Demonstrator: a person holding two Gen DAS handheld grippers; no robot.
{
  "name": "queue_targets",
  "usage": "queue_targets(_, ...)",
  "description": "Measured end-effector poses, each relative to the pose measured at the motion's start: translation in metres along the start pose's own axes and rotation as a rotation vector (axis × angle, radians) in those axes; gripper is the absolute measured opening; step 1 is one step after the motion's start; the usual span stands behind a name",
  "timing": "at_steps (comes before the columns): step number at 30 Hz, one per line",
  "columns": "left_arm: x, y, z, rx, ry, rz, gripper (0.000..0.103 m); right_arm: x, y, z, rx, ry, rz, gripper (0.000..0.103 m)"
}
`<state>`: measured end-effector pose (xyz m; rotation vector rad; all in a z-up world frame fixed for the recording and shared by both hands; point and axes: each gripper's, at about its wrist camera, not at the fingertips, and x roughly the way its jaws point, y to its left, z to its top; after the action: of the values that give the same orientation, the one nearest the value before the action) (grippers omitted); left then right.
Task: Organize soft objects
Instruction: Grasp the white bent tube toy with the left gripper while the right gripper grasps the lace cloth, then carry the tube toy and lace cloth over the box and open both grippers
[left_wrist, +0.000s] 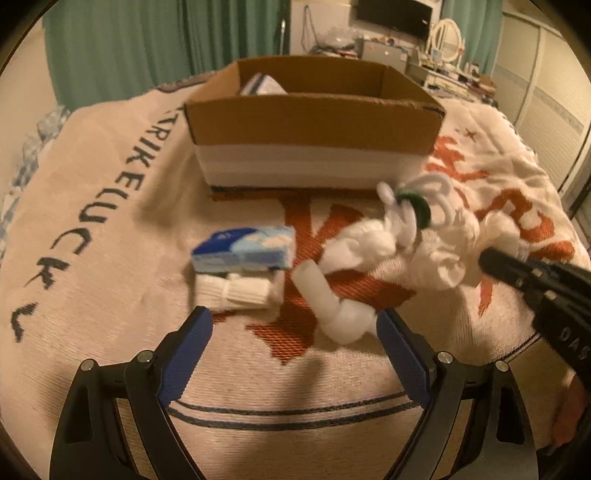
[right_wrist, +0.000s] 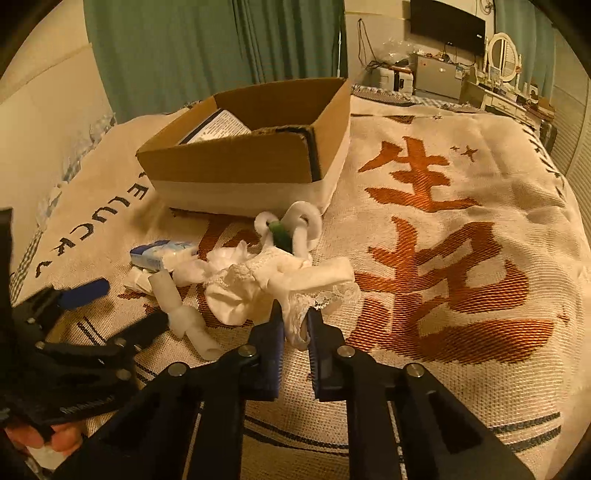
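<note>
The right gripper (right_wrist: 295, 325), black with blue pads, is clamped on the lacy edge of a crumpled white fabric garment (right_wrist: 273, 284); the cloth bunches between its two fingers in the right wrist view. In the left wrist view this gripper (left_wrist: 487, 258) enters from four o'clock and its tip is buried in the same white garment (left_wrist: 439, 254).

The left gripper (left_wrist: 293, 332) has its blue-padded fingers spread wide apart, low over the cream woven blanket with orange characters and dark lettering (left_wrist: 110, 229). A bent white foam tube (left_wrist: 328, 302) lies just inside the right finger, at about one o'clock from the gap's middle. From the right wrist camera, the left gripper (right_wrist: 122, 306) sits at nine o'clock, with the foam tube (right_wrist: 181, 314) close against one finger.

At eleven o'clock from the left gripper lies a blue and white tissue packet (left_wrist: 245, 247), resting on a rolled white knitted cloth (left_wrist: 236, 291). Beyond the garment, at twelve o'clock from the right gripper, white fuzzy pipe-cleaner loops wound through a dark green ring (right_wrist: 291, 229) lie just in front of an open brown cardboard box with a white band round its base (right_wrist: 229, 166). Something white with blue print (left_wrist: 262, 86) shows inside the box.
</note>
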<state>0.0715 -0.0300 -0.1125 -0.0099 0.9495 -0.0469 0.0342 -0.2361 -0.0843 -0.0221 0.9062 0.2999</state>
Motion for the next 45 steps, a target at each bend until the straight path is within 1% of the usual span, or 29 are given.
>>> queue_targets(4, 0.009, -0.013, -0.002, 0.027, 0.021, -0.020, 0.090, -0.001, -0.005, -0.001, 0.018, -0.006, 0.010, 0.010)
queue_targets(5, 0.011, -0.015, -0.002, 0.027, 0.024, -0.026, 0.088, 0.000, -0.007, -0.001, 0.021, -0.002, 0.013, 0.010)
queue_targets(6, 0.016, -0.017, -0.001, 0.027, 0.033, -0.038, 0.082, 0.002, -0.007, -0.001, 0.023, 0.004, 0.016, 0.010)
queue_targets(9, 0.024, -0.019, 0.002, 0.024, 0.049, -0.054, 0.080, 0.006, -0.008, -0.003, 0.023, 0.013, 0.021, 0.010)
queue_targets(10, 0.026, -0.019, 0.002, 0.023, 0.050, -0.066, 0.074, 0.007, -0.009, -0.003, 0.023, 0.016, 0.024, 0.010)
queue_targets(11, 0.028, -0.020, 0.003, 0.023, 0.054, -0.078, 0.072, 0.007, -0.009, -0.003, 0.025, 0.018, 0.026, 0.010)
queue_targets(12, 0.031, -0.021, 0.004, 0.027, 0.060, -0.091, 0.068, 0.008, -0.009, -0.003, 0.026, 0.020, 0.029, 0.010)
queue_targets(14, 0.034, -0.025, 0.003, 0.038, 0.074, -0.105, 0.057, 0.010, -0.010, -0.003, 0.029, 0.025, 0.033, 0.010)
queue_targets(15, 0.035, -0.027, 0.001, 0.046, 0.084, -0.130, 0.047, 0.010, -0.010, -0.004, 0.029, 0.025, 0.034, 0.010)
queue_targets(16, 0.035, -0.028, 0.000, 0.051, 0.084, -0.137, 0.044, 0.010, -0.010, -0.004, 0.029, 0.024, 0.036, 0.010)
queue_targets(19, 0.030, -0.028, -0.001, 0.067, 0.075, -0.139, 0.040, 0.010, -0.010, -0.004, 0.030, 0.023, 0.034, 0.010)
queue_targets(24, 0.019, -0.021, -0.005, 0.058, 0.070, -0.156, 0.033, 0.001, -0.008, -0.005, 0.024, -0.003, 0.026, 0.010)
queue_targets(33, -0.019, -0.014, -0.010, 0.069, 0.010, -0.151, 0.031, -0.032, -0.001, -0.011, 0.036, -0.053, 0.030, 0.008)
queue_targets(39, -0.053, -0.016, -0.002, 0.084, -0.067, -0.140, 0.031, -0.059, 0.006, -0.014, 0.038, -0.092, 0.024, 0.008)
queue_targets(45, -0.092, -0.010, 0.011, 0.098, -0.160, -0.131, 0.031, -0.091, 0.017, -0.004, 0.007, -0.158, 0.008, 0.008)
